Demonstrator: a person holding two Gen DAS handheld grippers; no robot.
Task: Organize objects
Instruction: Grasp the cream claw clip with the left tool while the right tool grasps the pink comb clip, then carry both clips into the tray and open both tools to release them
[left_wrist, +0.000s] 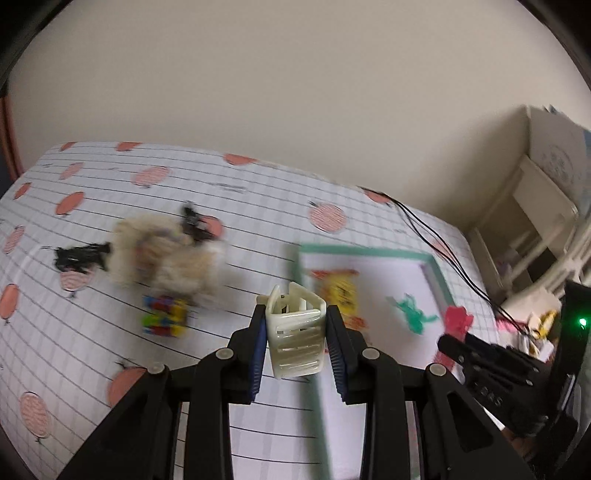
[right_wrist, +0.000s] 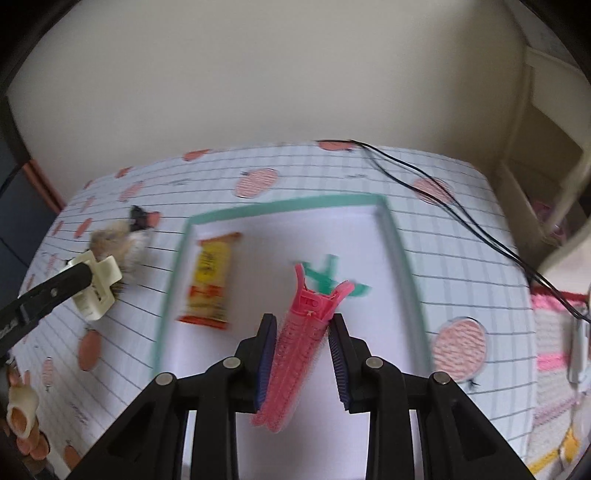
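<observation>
The left hand-held gripper (left_wrist: 295, 332) pinches a cream claw clip (left_wrist: 295, 334) just left of the tray (left_wrist: 437, 275); the right hand-held gripper (right_wrist: 302, 354) clamps a pink hair clip (right_wrist: 299, 343) above the tray (green-rimmed).

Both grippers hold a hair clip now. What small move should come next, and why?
Probably lower the right gripper a little and open its jaws, so the pink hair clip drops into the green-rimmed tray. The clip already hangs over the tray's white floor, beside the green clip and the yellow packet. The left gripper, holding the cream claw clip, is at the tray's edge.
</observation>
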